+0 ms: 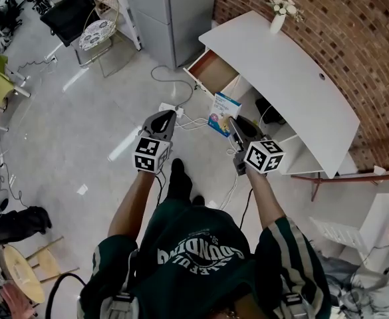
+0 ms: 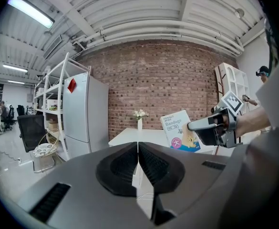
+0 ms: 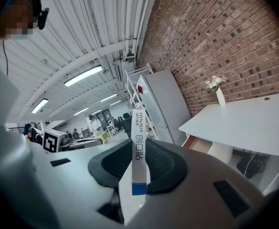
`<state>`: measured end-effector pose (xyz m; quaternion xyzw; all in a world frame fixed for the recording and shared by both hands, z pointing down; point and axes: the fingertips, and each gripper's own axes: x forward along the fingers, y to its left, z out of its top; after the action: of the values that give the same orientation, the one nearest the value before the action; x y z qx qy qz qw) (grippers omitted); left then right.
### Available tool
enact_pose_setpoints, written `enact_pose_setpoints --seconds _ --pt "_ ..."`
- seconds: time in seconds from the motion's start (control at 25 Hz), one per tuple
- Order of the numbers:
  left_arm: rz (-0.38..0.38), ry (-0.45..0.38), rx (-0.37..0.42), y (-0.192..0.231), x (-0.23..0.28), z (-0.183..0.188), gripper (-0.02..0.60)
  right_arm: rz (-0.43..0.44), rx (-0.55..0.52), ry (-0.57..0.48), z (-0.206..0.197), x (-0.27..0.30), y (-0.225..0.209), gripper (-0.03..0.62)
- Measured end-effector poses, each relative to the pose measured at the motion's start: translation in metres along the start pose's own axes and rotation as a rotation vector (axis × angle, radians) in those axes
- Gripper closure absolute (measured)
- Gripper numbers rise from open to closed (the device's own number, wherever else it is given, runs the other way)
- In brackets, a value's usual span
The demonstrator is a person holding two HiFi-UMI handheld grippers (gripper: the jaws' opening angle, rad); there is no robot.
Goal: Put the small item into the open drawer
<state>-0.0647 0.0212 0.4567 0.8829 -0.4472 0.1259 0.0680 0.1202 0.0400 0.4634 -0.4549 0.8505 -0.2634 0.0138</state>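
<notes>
A flat white and blue bandage box is clamped between the jaws of my right gripper. In the right gripper view the bandage box stands on edge between the dark pads. From the left gripper view the bandage box shows its printed face, held by the right gripper. My left gripper is beside it on the left, jaws together with nothing between them. The open drawer juts out of the white desk ahead. The same open drawer appears to the right in the right gripper view.
A vase of flowers stands on the desk's far end. Cables and a power strip lie on the floor below the drawer. A grey fridge and a shelf rack stand to the left of the desk, a brick wall behind it.
</notes>
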Motion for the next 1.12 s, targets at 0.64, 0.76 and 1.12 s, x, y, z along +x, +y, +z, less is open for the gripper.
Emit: enact_pose_setpoints --seconds 0.64,0.76,1.12 --pt "-0.085 0.027 -0.03 0.084 0.092 0.012 0.561 -0.074 0.028 0.006 0.04 0.1 -0.034 0.493" --pt "-0.099 0.025 -0.033 0.098 0.105 0.015 0.561 -0.088 0.034 0.006 0.045 0.116 -0.038 0.493" --pt "-0.139 0.034 -0.048 0.133 0.127 0.015 0.561 -0.125 0.059 -0.008 0.055 0.157 -0.043 0.493"
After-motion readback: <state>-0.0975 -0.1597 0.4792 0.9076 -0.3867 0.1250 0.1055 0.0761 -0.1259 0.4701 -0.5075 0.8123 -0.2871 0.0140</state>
